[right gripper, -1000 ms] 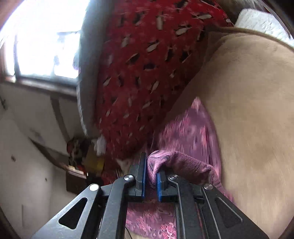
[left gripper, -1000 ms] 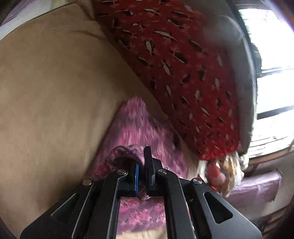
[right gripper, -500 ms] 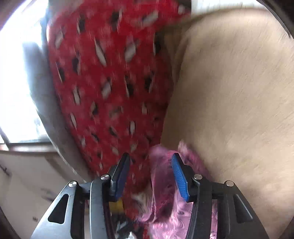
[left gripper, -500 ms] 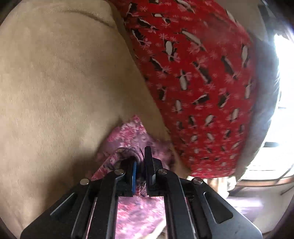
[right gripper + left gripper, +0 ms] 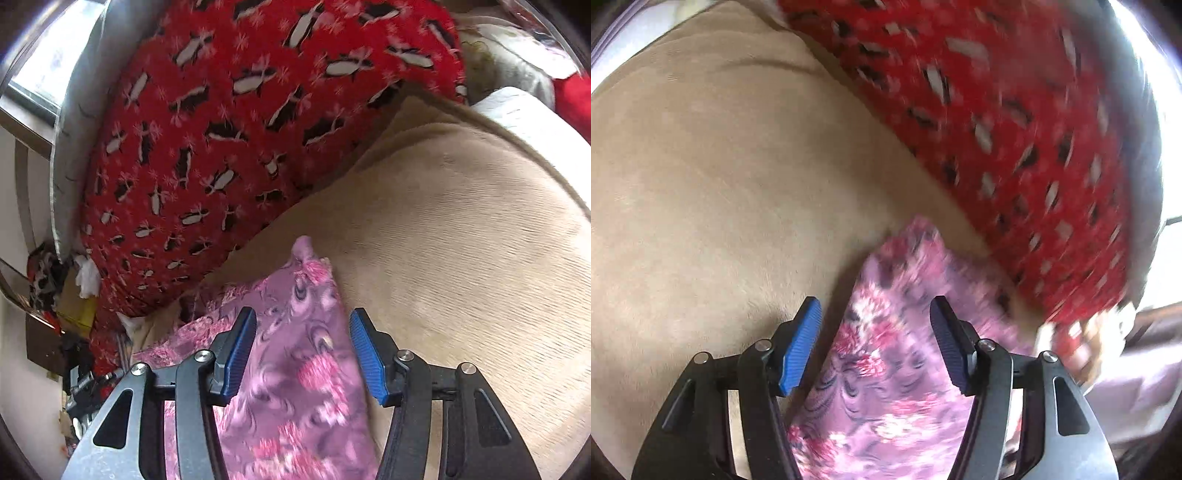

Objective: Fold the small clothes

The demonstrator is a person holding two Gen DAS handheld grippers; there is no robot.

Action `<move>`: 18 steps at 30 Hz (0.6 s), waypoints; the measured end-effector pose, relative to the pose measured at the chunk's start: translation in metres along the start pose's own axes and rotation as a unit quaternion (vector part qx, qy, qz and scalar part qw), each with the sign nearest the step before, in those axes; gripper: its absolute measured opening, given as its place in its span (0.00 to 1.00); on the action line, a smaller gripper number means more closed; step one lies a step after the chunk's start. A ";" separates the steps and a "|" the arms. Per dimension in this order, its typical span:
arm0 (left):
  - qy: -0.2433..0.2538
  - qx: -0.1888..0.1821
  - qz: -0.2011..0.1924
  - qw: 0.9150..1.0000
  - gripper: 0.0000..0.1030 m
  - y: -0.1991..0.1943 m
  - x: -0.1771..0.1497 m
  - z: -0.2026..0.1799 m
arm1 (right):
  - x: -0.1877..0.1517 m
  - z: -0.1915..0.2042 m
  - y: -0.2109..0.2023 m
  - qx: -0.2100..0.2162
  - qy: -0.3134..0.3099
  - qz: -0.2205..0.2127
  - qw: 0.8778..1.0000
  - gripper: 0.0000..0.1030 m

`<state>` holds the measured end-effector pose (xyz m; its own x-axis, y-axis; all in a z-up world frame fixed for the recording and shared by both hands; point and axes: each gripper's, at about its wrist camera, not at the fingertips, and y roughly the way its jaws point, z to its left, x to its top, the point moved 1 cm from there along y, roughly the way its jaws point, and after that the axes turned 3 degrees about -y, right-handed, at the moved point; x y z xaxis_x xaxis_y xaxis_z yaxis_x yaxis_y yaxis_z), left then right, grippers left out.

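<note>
A small pink and purple flowered garment lies flat on a beige plush surface. Its pointed far end reaches towards a red penguin-print cushion. My left gripper is open, its jaws spread just above the cloth, holding nothing. In the right wrist view the same garment lies under my right gripper, which is open and empty, with the cloth's right edge next to the right blue pad.
The red penguin cushion leans against a grey pad behind the garment. Bright windows are beyond it. Clutter sits on a shelf at far left of the right wrist view. White bedding lies past the beige surface.
One second ago both grippers were shut on the garment. The right gripper opened first, then the left opened. The cloth now lies flat and both grippers have pulled back a little.
</note>
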<state>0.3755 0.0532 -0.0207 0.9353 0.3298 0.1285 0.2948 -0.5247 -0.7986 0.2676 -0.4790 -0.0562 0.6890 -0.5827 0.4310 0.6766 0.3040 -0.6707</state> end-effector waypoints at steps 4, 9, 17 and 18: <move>0.048 0.040 0.002 0.998 0.57 0.025 -0.011 -0.019 | 0.004 0.013 0.024 -0.027 -0.017 -0.002 0.999 0.54; 0.094 0.072 -0.043 0.992 0.05 0.022 -0.011 -0.040 | 0.013 0.027 0.023 -0.036 -0.066 -0.019 0.997 0.06; 0.061 0.090 -0.067 0.992 0.04 0.035 0.008 -0.022 | 0.034 -0.003 -0.001 0.005 -0.010 -0.075 0.997 0.04; 0.062 0.098 -0.063 0.991 0.04 0.040 0.008 -0.020 | 0.031 -0.011 0.012 -0.020 0.001 -0.050 0.999 0.05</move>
<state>0.3984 0.0189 -0.0393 0.9142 0.2776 0.2953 0.3778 -0.3196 -0.8690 0.2941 -0.5018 -0.0582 0.6185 -0.6101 0.4952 0.7303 0.2137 -0.6488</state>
